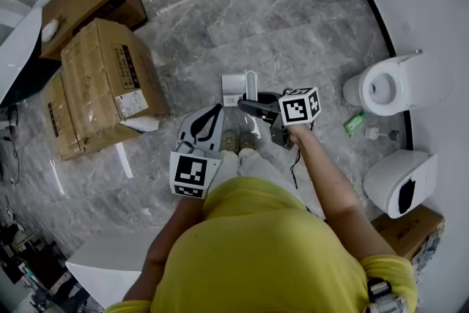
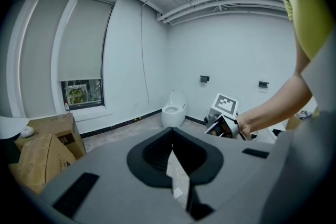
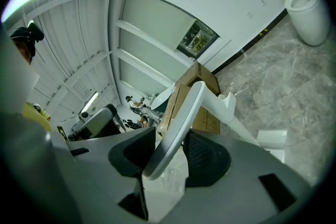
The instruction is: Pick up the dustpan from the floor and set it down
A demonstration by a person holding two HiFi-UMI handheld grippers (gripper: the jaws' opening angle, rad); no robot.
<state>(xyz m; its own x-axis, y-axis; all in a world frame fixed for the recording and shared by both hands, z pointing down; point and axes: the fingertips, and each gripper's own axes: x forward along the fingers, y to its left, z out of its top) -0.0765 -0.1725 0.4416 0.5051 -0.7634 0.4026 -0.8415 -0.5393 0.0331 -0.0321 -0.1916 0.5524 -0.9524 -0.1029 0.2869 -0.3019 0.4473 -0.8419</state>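
jaws: right gripper (image 3: 168, 157) on dustpan handle (image 3: 186, 113), left gripper (image 2: 173, 152) together, clearest in own views

The person wears a yellow shirt (image 1: 271, 253), pale trousers (image 1: 253, 165) and olive shoes (image 1: 238, 141).

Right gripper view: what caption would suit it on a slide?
The right gripper clamps the white dustpan handle above a grey marble floor, cardboard boxes behind.

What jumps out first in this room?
Along the curved wall at the right stand white ceramic toilets. In the middle, the right tongs grip the handle of a white plastic dustpan near the person's shoes; brown cardboard boxes are piled at the left.
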